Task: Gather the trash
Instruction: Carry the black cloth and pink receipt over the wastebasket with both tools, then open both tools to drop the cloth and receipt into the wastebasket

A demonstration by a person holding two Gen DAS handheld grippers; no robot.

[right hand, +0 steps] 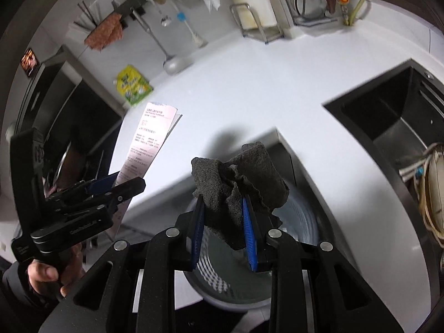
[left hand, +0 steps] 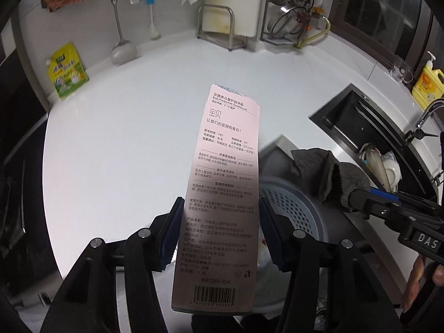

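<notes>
My left gripper [left hand: 220, 222] is shut on a long pink toothbrush package [left hand: 226, 166] printed with text and a barcode; it stands upright between the blue pads, over the counter's front edge. My right gripper [right hand: 223, 222] is shut on a crumpled dark grey cloth [right hand: 238, 183] and hangs above a perforated grey-blue bin [right hand: 236, 272] below the counter. In the left wrist view the cloth [left hand: 330, 174] and the right gripper [left hand: 352, 202] sit to the right, over the bin [left hand: 294, 211]. In the right wrist view the package [right hand: 147, 144] and the left gripper [right hand: 122, 186] sit at left.
White countertop [left hand: 138, 127] with a yellow-green refill pouch [left hand: 68, 69] against the back wall, a ladle, brushes and a rag hanging above. A cutting-board rack [left hand: 219, 30] and dish rack stand at the back. A black sink [left hand: 369, 138] with dishes lies right, a yellow soap bottle [left hand: 427, 83] beyond.
</notes>
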